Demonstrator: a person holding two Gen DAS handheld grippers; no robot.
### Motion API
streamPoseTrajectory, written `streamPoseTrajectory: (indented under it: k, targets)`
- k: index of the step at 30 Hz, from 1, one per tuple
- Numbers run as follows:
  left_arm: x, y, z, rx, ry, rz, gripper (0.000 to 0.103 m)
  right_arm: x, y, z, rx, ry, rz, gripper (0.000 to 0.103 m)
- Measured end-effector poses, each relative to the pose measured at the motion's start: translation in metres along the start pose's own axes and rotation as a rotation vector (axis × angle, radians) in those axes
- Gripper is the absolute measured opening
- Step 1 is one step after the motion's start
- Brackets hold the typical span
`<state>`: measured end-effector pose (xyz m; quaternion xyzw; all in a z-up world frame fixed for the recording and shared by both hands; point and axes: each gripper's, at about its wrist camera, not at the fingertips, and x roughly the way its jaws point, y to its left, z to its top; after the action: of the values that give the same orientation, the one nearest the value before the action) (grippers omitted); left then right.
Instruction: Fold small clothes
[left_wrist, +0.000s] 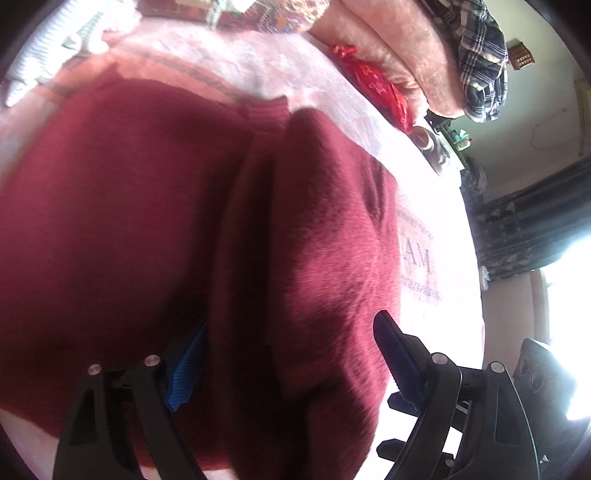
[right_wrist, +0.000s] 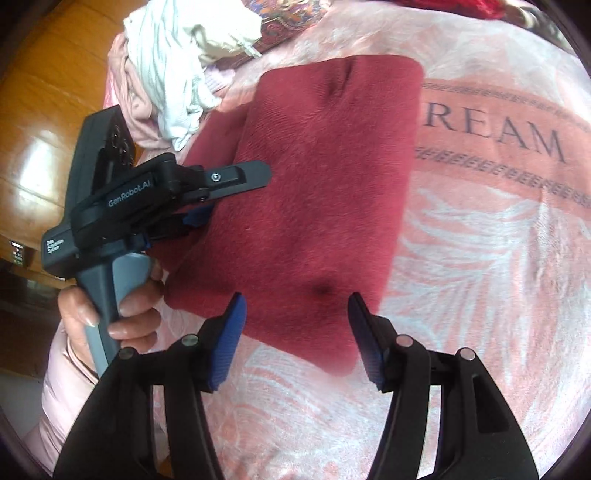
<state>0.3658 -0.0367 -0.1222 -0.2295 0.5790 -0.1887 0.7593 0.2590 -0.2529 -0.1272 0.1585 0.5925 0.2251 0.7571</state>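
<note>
A dark red knit garment (right_wrist: 317, 192) lies folded in a long rectangle on the pink blanket (right_wrist: 480, 258). My right gripper (right_wrist: 295, 332) is open and empty, hovering just above the garment's near edge. My left gripper (right_wrist: 236, 199) shows in the right wrist view at the garment's left edge, its upper finger over the fold. In the left wrist view the garment (left_wrist: 147, 221) fills the frame. A fold of it (left_wrist: 314, 295) lies between the left gripper's (left_wrist: 288, 354) widely spread fingers, with the left pad (left_wrist: 184, 369) partly under the cloth.
A pile of white and pink clothes (right_wrist: 170, 74) lies at the blanket's far left. A wooden floor (right_wrist: 37, 129) is to the left of the bed. Pink bedding (left_wrist: 406, 48), a plaid cloth (left_wrist: 476, 55) and a red item (left_wrist: 373, 81) lie beyond the garment.
</note>
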Motion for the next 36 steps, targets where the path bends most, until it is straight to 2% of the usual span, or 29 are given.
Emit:
streamPoseTrajectory:
  k: [2,6,9,12,17,21,24,28,32,36]
  targets:
    - [0.008,-0.003,0.000,-0.004,0.003,-0.003,0.084,-0.002,-0.006,-0.003,0.007,0.000,-0.003,0.058]
    - [0.009,-0.008,-0.002,0.026,-0.001,-0.031,0.041,-0.003,-0.017,-0.007,0.029,0.004,-0.005,0.058]
    - [0.001,-0.007,-0.003,0.027,-0.028,-0.053,0.031,-0.009,-0.027,-0.009,0.052,-0.003,0.000,0.058]
    - [-0.013,-0.012,-0.003,0.035,-0.057,-0.078,0.028,-0.016,-0.027,-0.009,0.056,-0.014,-0.001,0.058]
    - [-0.051,-0.025,0.002,0.107,-0.117,-0.094,0.027,-0.024,-0.027,-0.009,0.059,-0.029,-0.004,0.059]
    - [-0.088,-0.015,0.013,0.126,-0.173,-0.084,0.027,-0.019,-0.025,-0.009,0.052,-0.019,-0.013,0.059]
    - [-0.117,0.013,0.024,0.120,-0.211,-0.063,0.027,-0.008,-0.016,-0.007,0.040,-0.001,-0.023,0.059]
    - [-0.132,0.059,0.030,0.092,-0.208,-0.036,0.027,0.003,-0.008,-0.010,0.026,0.027,-0.024,0.059]
    - [-0.127,0.109,0.030,0.020,-0.184,0.013,0.027,0.014,0.005,-0.011,0.004,0.050,-0.020,0.059]
    - [-0.117,0.129,0.026,0.008,-0.153,0.034,0.027,0.022,0.021,-0.009,-0.003,0.053,-0.011,0.059]
